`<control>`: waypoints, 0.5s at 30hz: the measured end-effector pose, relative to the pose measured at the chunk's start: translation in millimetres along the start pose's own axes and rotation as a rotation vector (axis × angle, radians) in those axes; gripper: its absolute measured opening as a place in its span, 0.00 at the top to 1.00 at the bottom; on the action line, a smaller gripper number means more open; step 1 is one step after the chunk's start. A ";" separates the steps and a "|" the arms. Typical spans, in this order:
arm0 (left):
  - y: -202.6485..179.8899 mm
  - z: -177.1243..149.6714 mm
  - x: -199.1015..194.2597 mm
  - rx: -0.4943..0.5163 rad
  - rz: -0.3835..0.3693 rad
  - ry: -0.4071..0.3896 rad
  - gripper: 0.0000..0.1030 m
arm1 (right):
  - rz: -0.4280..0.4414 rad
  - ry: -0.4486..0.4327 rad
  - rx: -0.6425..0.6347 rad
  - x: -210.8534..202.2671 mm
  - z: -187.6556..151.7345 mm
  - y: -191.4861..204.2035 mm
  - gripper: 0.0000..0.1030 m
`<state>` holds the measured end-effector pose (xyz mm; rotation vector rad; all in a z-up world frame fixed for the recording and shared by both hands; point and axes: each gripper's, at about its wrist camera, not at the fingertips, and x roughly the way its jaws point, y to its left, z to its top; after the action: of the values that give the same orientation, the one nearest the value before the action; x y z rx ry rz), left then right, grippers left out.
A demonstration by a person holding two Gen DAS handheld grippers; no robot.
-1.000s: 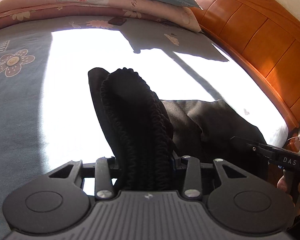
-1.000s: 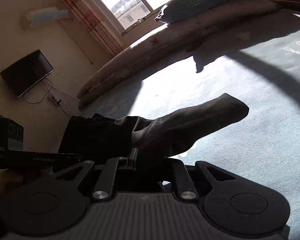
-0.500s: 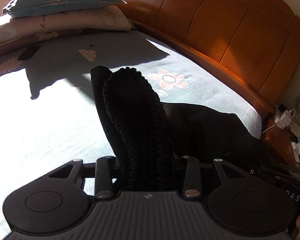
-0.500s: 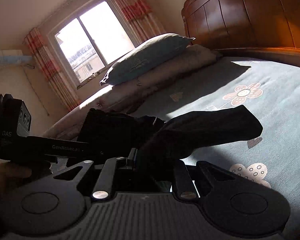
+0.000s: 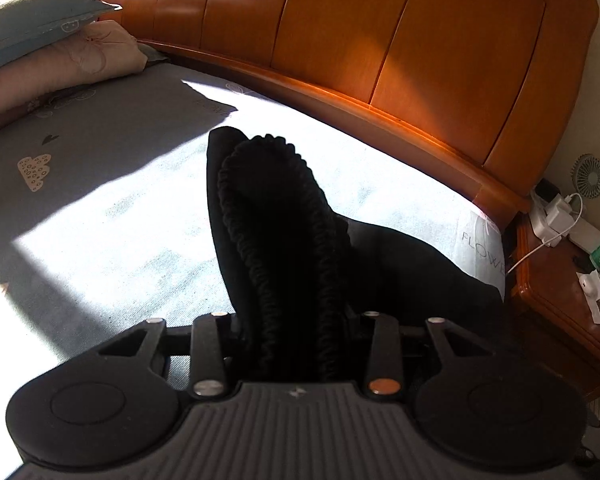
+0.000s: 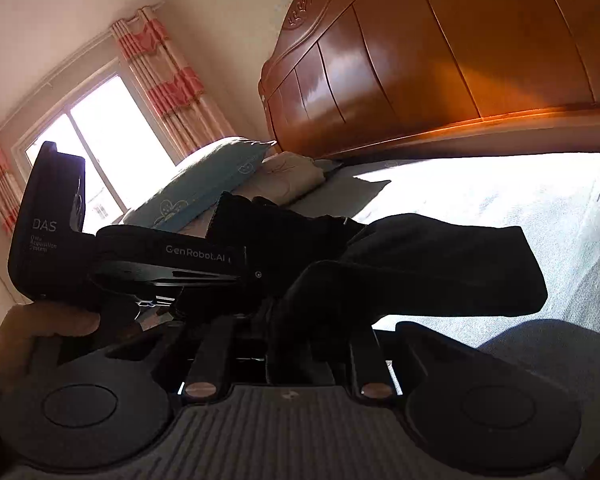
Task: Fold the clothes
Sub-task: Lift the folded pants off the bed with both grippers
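We hold black garment (image 5: 284, 216) near headboard (image 5: 380, 40) | left tool (image 5: 296, 320) clamps elastic waistband | right tool (image 6: 296, 332) easing apart, cloth between | soft, limp: grip hems.

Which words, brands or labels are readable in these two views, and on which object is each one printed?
"GenRobot.AI": on the side of the left gripper, right wrist view.
"DAS": on that gripper's black camera housing; the small lines beneath are too blurred to read surely.
"FLOWE", cut off: on the white bed sheet edge.
Items on the nightstand: too small to read.
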<state>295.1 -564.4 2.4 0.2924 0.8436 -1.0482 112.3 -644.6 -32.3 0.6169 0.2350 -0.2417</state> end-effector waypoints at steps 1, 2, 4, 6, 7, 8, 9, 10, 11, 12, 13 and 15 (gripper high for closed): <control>-3.9 3.1 8.1 0.010 -0.002 0.008 0.65 | -0.015 -0.008 -0.002 2.9 0.3 -4.0 0.79; -7.7 4.9 15.1 0.019 -0.001 0.015 0.65 | -0.027 -0.015 -0.003 6.3 -0.1 -9.6 0.79; -15.1 7.6 28.6 0.035 0.003 0.028 0.65 | -0.047 -0.021 0.009 8.7 -1.8 -22.6 0.79; -23.0 9.5 40.2 0.057 0.010 0.038 0.65 | -0.063 -0.024 0.015 13.1 -3.8 -33.2 0.79; -27.3 9.7 44.2 0.075 0.016 0.041 0.65 | -0.069 -0.028 0.018 14.4 -6.6 -37.3 0.79; -30.7 10.1 47.5 0.091 0.019 0.041 0.65 | -0.075 -0.031 0.021 15.5 -9.3 -41.4 0.79; -33.7 10.4 50.6 0.106 0.021 0.040 0.65 | -0.082 -0.031 0.016 14.4 -12.2 -44.9 0.78; -36.1 10.6 53.1 0.119 0.022 0.039 0.65 | -0.089 -0.032 0.010 13.4 -15.2 -48.2 0.78; -38.2 10.8 55.3 0.131 0.023 0.038 0.65 | -0.101 -0.035 0.006 13.0 -18.9 -50.1 0.78; -39.9 11.1 57.7 0.137 0.025 0.039 0.64 | -0.113 -0.037 0.002 12.8 -22.5 -51.9 0.77; -41.5 11.5 60.1 0.141 0.027 0.041 0.64 | -0.120 -0.034 0.002 14.3 -24.8 -53.5 0.77; -43.3 12.4 64.2 0.146 0.032 0.044 0.64 | -0.131 -0.027 0.003 16.3 -28.5 -57.4 0.76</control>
<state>278.8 -634.3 -29.1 0.4528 0.8005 -1.0785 106.7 -675.4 -90.6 0.6014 0.2492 -0.3765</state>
